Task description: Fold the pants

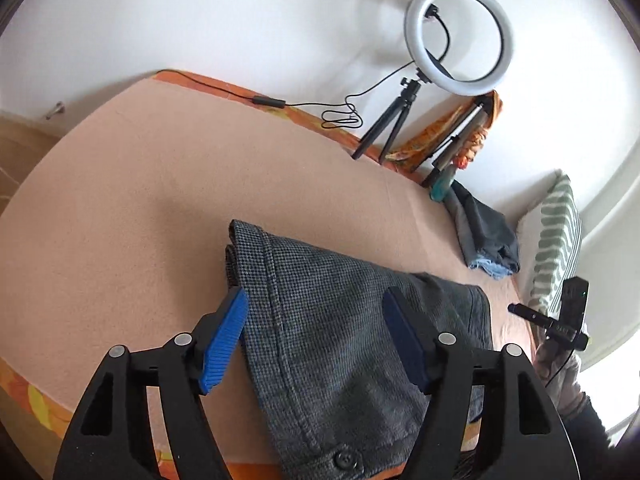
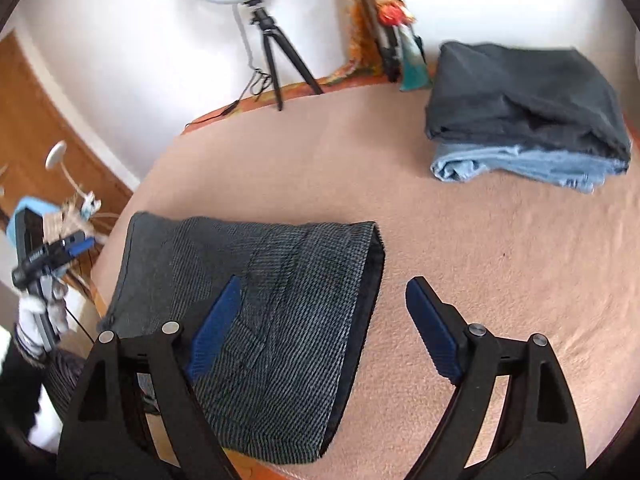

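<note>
The grey checked pants [image 1: 340, 320] are seen lying folded on the peach-coloured bed cover [image 1: 140, 184], close to its near edge, with a dark button visible at the waistband in the left wrist view. The left gripper [image 1: 316, 336] is held above the fabric with its jaws spread apart; nothing is pinched between the blue pads [image 1: 224, 340]. The right gripper [image 2: 324, 332] is likewise released, its jaws wide, one finger over the folded pants [image 2: 256, 312] and the other over bare cover [image 2: 500, 240]; no cloth is grasped. A stack of folded clothes [image 2: 528, 116], dark grey on top of light blue denim, is placed well apart at the far side. A ring light [image 1: 460, 36] on a small black tripod [image 1: 388, 124] is stood by the white wall. A striped pillow [image 1: 560, 240] is seen at the right edge.
</note>
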`<state>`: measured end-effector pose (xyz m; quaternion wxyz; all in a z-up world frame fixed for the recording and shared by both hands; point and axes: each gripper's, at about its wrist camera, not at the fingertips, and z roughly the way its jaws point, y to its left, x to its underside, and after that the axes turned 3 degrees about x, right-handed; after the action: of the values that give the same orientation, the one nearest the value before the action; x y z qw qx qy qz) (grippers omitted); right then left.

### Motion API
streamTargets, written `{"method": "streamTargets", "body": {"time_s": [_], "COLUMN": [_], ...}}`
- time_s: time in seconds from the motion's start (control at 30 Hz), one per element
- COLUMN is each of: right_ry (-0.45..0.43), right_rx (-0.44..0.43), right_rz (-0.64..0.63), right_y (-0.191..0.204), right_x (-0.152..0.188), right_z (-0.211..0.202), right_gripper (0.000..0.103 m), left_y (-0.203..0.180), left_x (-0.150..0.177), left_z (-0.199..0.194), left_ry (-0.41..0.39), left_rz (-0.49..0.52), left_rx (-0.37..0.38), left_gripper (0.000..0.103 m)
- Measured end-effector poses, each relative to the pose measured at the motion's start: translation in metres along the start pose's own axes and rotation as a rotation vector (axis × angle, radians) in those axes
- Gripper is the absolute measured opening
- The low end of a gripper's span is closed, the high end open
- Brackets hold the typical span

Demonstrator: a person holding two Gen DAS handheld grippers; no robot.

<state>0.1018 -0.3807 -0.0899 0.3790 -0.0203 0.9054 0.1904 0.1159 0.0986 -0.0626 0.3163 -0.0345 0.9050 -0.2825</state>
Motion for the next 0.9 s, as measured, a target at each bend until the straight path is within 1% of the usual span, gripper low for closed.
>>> {"method": "streamTargets", "body": {"time_s": [0.1,0.23,0.37,0.43,0.5,0.6,0.63,0.7,0.73,0.8,0.87,0.9], "right_ry": [0.028,0.071,0.102,0.111,0.124,0.152,0.144,0.145,0.146,0.146,0.151,0.148], "right_rx": [-0.019,-0.027,-0.051,-0.080,-0.107,-0.132,-0.130,-0.126,-0.132,-0.142,-0.163,-0.153], "right_rz": [0.106,0.139,0.166,0.180,0.182,0.170,0.158,0.139,0.140,0.142,0.145,0.142], "right_y": [-0.021,-0.031,-0.036,-0.036,-0.034,-0.029,-0.026,-0.021,-0.020,-0.018,-0.017,-0.017], "right_x": [-0.009,-0.015,-0.020,-0.023,-0.025,-0.025,-0.025,-0.026,-0.026,-0.025,-0.023,-0.021], "right_z": [0.021,0.043,0.060,0.067,0.074,0.088,0.088,0.091,0.092,0.093,0.093,0.091], "right_gripper": [0.087,0.087,0.087,0.087,0.087,0.087,0.089,0.089,0.087,0.077,0.056,0.053], "left_y": [0.016,0.038,0.054,0.057,0.057,0.054,0.053,0.052,0.052,0.052,0.051,0.050], "left_x": [-0.013,-0.020,-0.020,-0.017,-0.018,-0.018,-0.018,-0.018,-0.019,-0.018,-0.017,-0.016], "left_z": [0.018,0.039,0.059,0.067,0.076,0.086,0.089,0.088,0.089,0.090,0.090,0.089], "left_ry": [0.025,0.056,0.100,0.127,0.144,0.160,0.157,0.143,0.137,0.117,0.099,0.092], "left_rz": [-0.091,-0.206,-0.260,-0.296,-0.308,-0.294,-0.286,-0.267,-0.264,-0.258,-0.233,-0.216], "left_rx": [0.005,0.018,0.024,0.046,0.065,0.051,0.042,0.029,0.026,0.023,0.002,-0.008], "left_gripper": [0.069,0.070,0.070,0.070,0.070,0.070,0.070,0.068,0.067,0.066,0.057,0.047]}}
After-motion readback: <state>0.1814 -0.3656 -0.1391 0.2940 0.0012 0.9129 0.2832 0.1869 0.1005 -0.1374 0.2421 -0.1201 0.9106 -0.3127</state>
